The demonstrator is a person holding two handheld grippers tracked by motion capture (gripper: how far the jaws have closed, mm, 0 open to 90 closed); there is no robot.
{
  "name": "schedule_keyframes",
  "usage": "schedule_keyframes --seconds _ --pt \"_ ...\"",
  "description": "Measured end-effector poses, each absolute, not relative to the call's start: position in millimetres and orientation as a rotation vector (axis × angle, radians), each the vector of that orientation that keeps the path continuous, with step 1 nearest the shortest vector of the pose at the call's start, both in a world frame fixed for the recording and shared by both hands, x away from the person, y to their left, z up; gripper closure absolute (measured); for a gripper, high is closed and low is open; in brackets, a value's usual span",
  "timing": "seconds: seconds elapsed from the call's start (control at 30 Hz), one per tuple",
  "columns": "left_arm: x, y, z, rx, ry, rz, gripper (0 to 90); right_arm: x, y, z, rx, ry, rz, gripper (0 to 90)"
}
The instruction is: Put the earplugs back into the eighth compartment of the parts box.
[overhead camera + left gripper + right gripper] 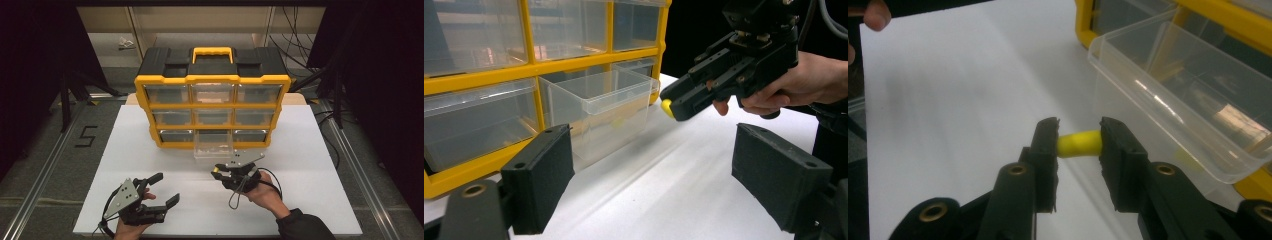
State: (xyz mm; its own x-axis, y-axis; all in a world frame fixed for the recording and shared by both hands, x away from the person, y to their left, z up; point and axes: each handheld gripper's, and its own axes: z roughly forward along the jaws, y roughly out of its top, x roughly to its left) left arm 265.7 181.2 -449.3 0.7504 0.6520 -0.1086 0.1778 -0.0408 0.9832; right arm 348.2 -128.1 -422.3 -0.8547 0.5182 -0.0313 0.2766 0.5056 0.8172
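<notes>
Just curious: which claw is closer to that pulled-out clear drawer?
The right claw, just in front of the clear drawer. The left claw sits farther off, toward the table's near edge.

Yellow piece ends hidden between right tongs pads, pulled-out drawer cut off at right edge

yellow organizer, drawer pulled out, two tools

Floor marking "5" (beside cables).
</notes>
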Motion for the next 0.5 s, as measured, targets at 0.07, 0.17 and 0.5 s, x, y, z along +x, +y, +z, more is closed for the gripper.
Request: schedule_keyframes --seconds 0.07,0.17,0.5 --pt "266 181 -449 1.597 0.684 0.436 16.4 349 -129 -421 0.673 2.471 1.28 69.6" --pt "266 181 -449 1.598 0.684 0.436 16.4 349 -133 -418 0.689 2.438 1.301 69.6" --pt "266 181 -449 1.598 0.684 0.436 16.4 352 -141 -410 0.719 2.381 1.336 69.9"
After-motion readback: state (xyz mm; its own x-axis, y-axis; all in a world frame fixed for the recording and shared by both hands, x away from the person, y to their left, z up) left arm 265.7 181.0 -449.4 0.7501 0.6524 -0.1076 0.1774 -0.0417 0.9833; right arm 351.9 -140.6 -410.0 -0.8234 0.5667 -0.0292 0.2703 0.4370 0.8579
